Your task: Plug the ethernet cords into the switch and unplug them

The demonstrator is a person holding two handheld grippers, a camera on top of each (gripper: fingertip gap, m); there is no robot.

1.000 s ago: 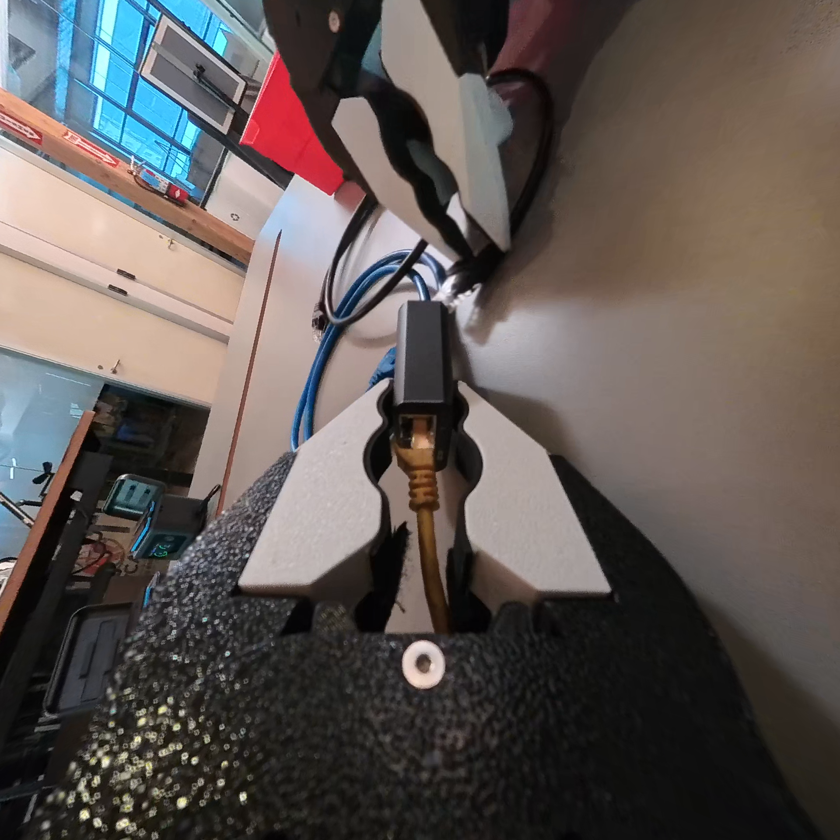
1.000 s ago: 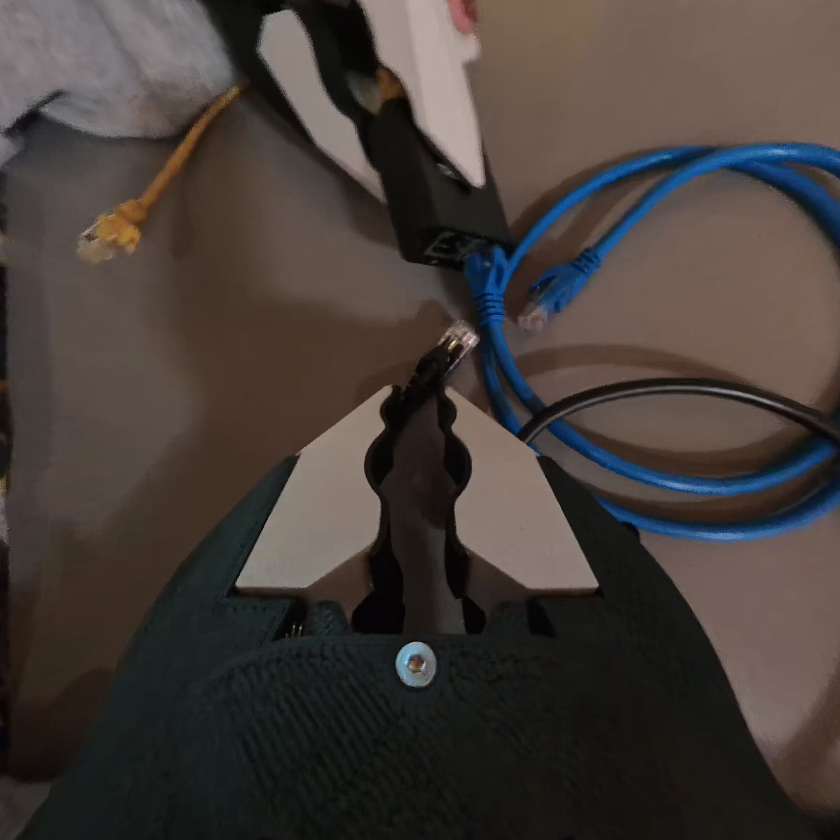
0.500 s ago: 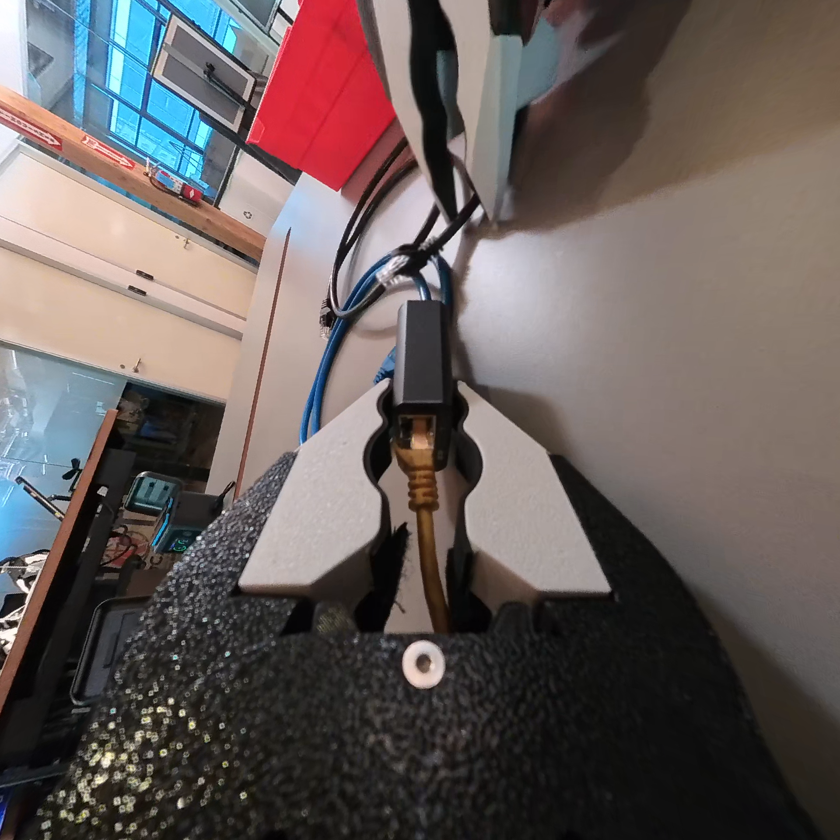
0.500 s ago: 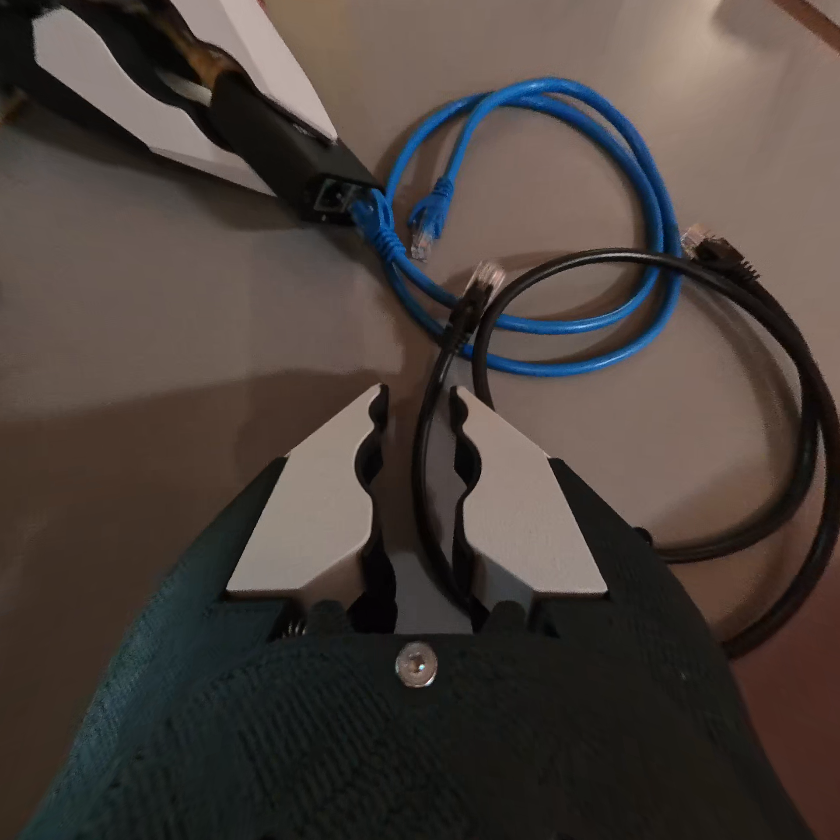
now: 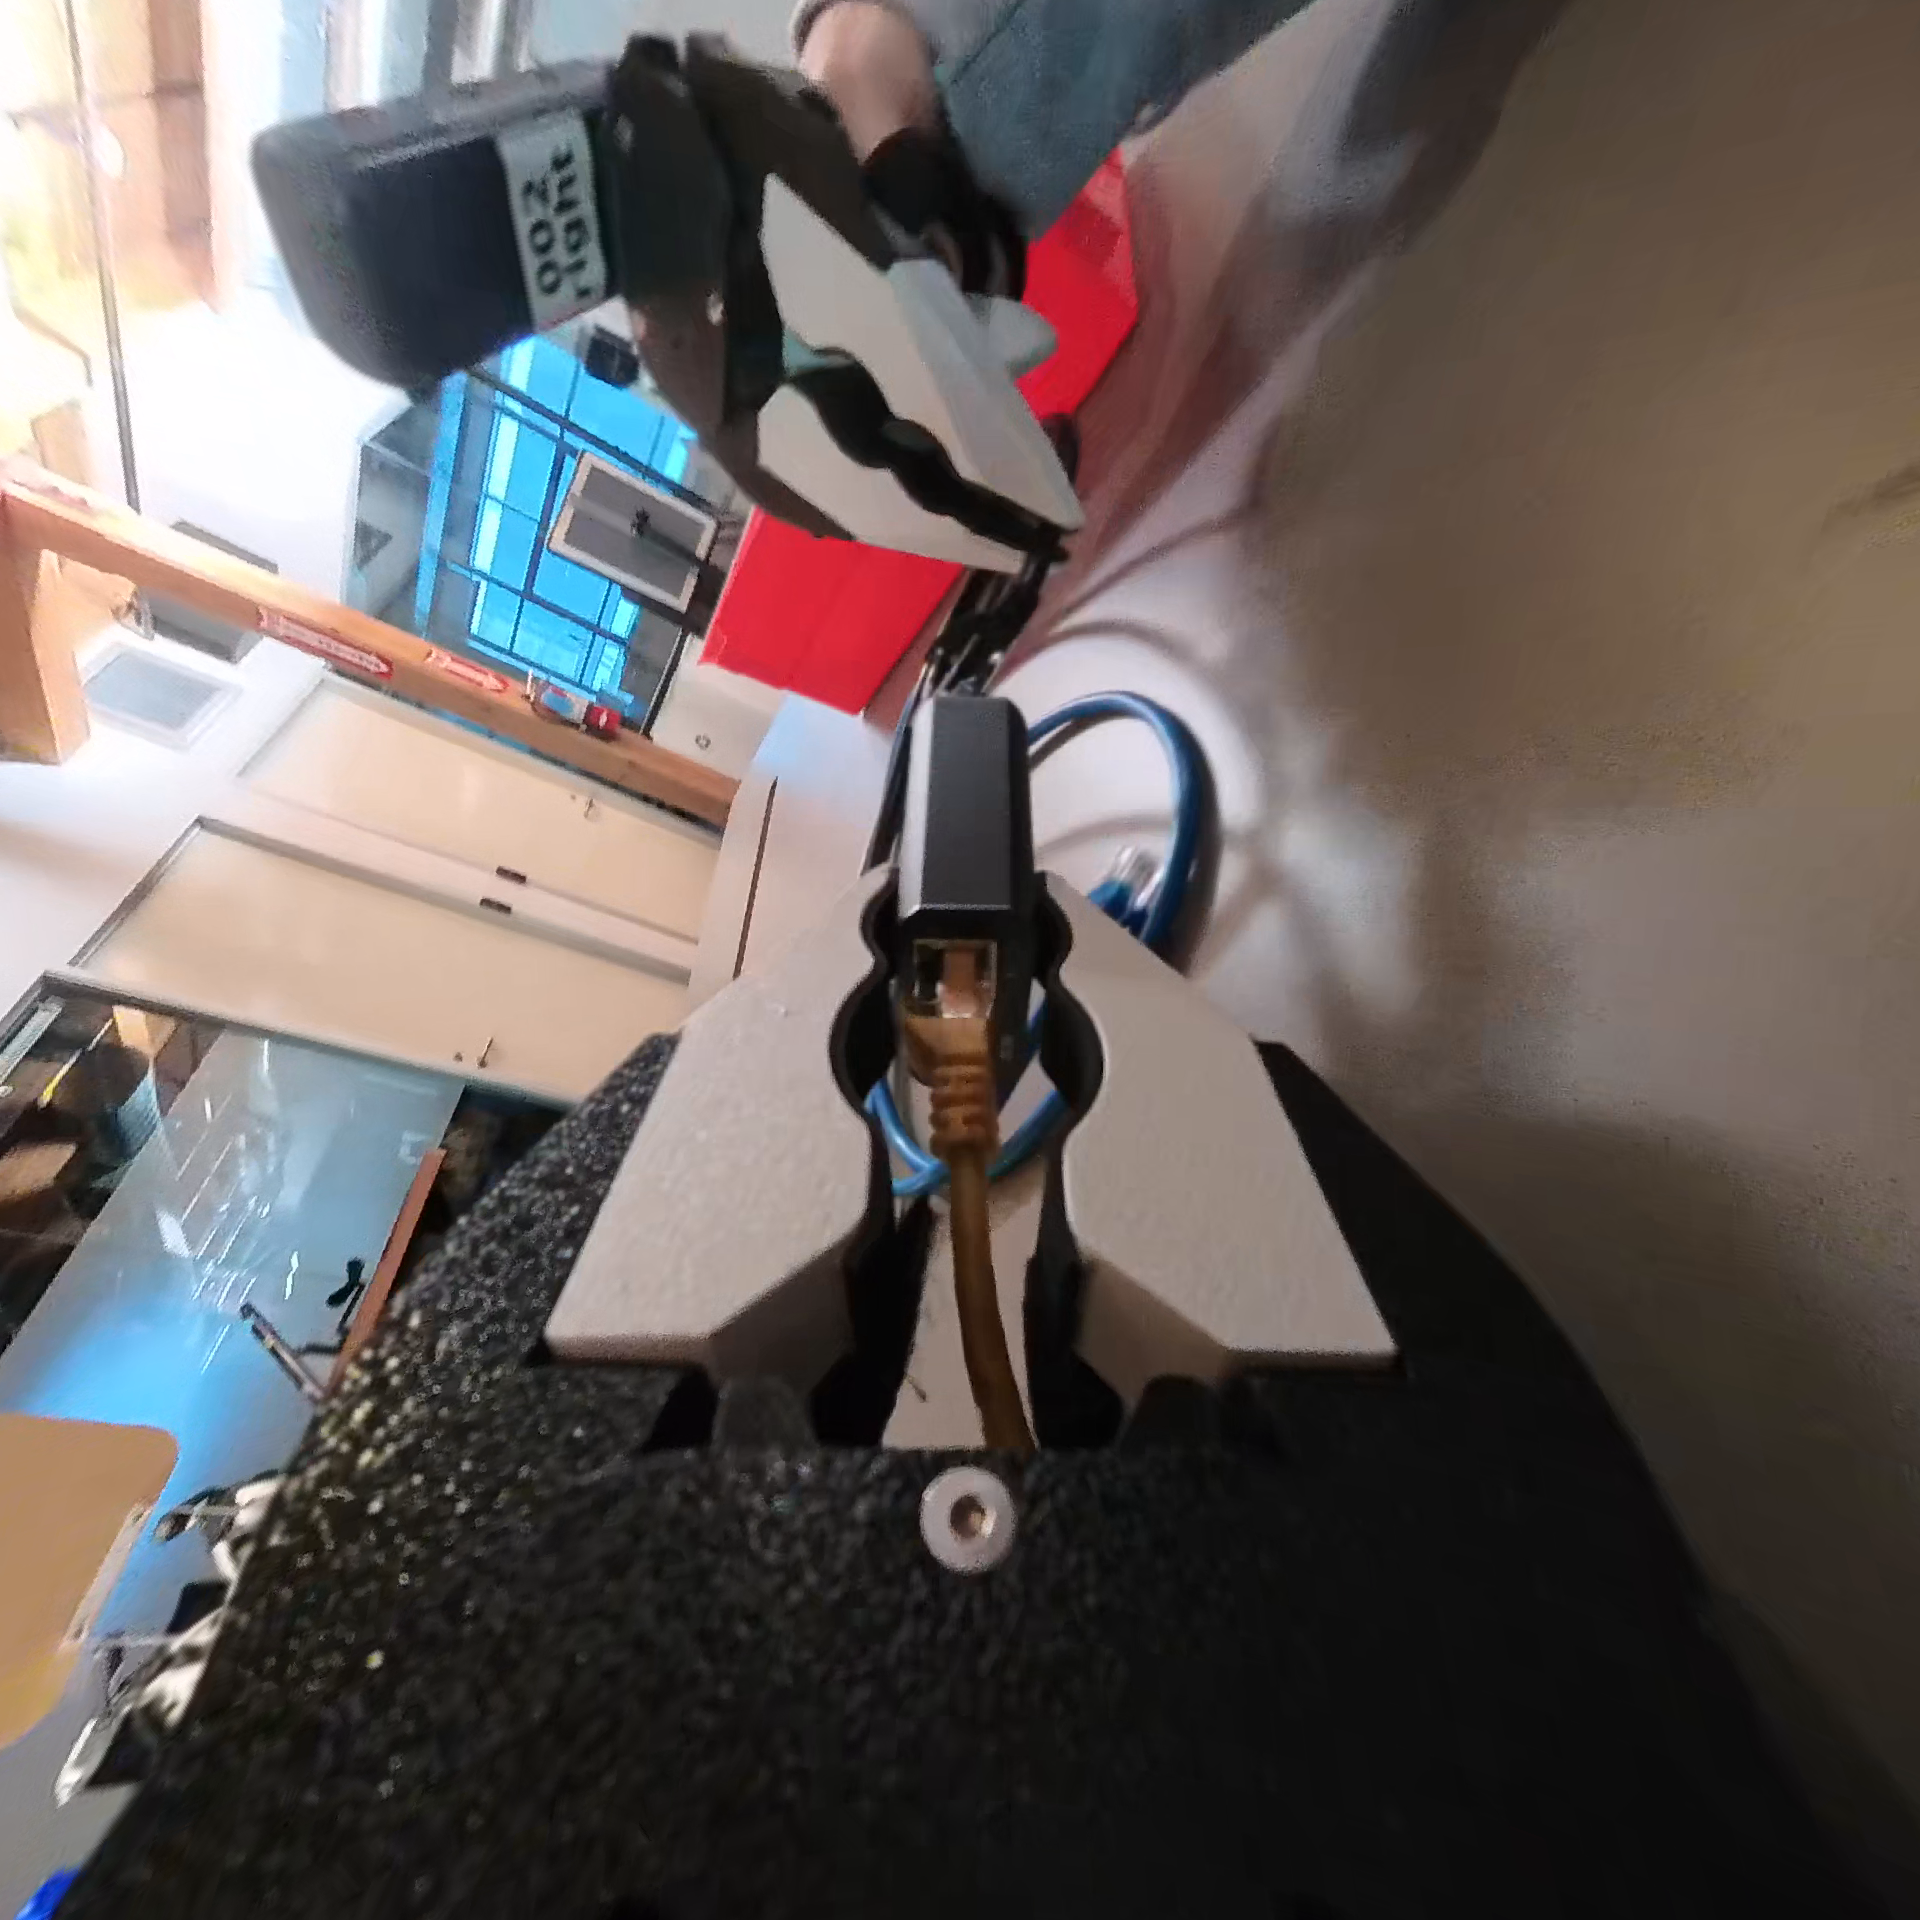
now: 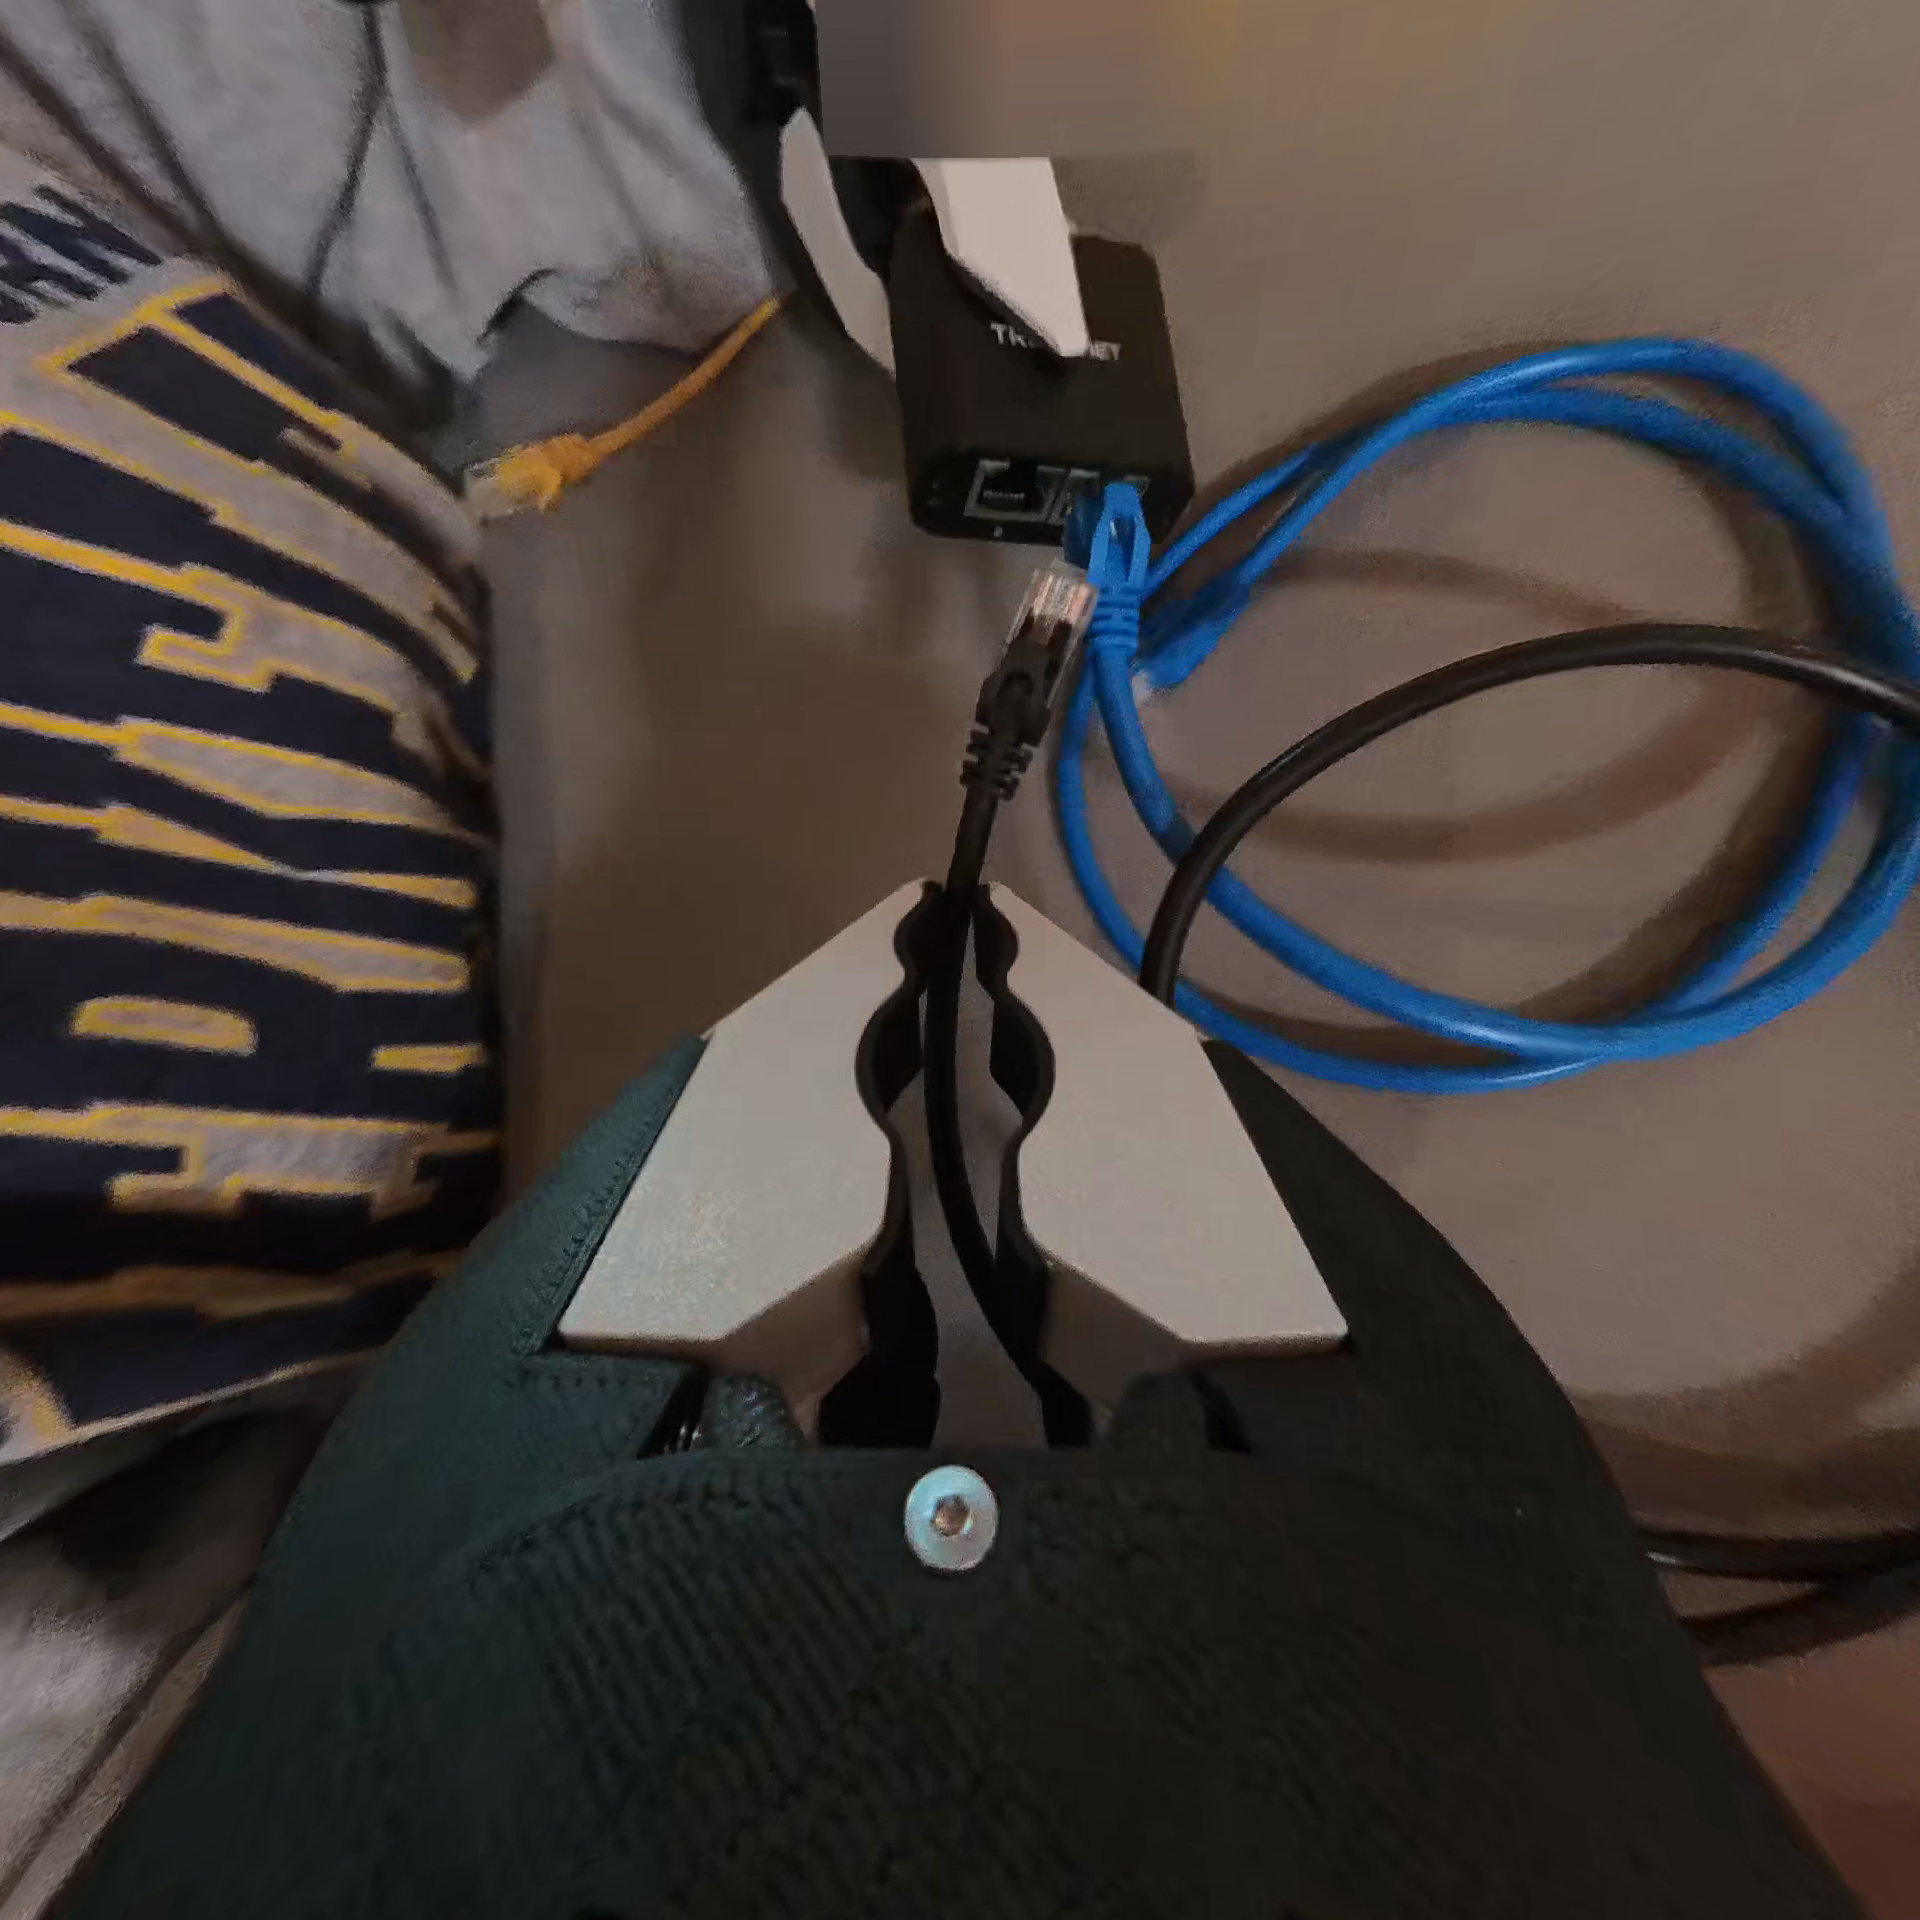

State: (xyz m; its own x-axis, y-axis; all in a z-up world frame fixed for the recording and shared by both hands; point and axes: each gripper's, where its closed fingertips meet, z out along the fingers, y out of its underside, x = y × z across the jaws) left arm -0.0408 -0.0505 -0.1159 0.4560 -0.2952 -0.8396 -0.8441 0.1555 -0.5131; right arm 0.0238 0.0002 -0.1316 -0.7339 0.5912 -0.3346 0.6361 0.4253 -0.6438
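Smooth grey tabletop [image 6: 727, 727]; left gripper [image 5: 961, 914] clamps the boxy black switch [image 5: 961, 810], right gripper [image 6: 956, 894] pinches a black cord [image 6: 961, 831] (clear-tipped plug).

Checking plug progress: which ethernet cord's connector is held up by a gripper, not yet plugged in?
The black cord, pinched in the right gripper; blue and yellow sit in the switch.

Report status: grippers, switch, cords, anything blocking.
Left gripper shut on switch. Right gripper shut on black cord, plug short of the free port. Blue cord plugged alongside, crowding the approach.
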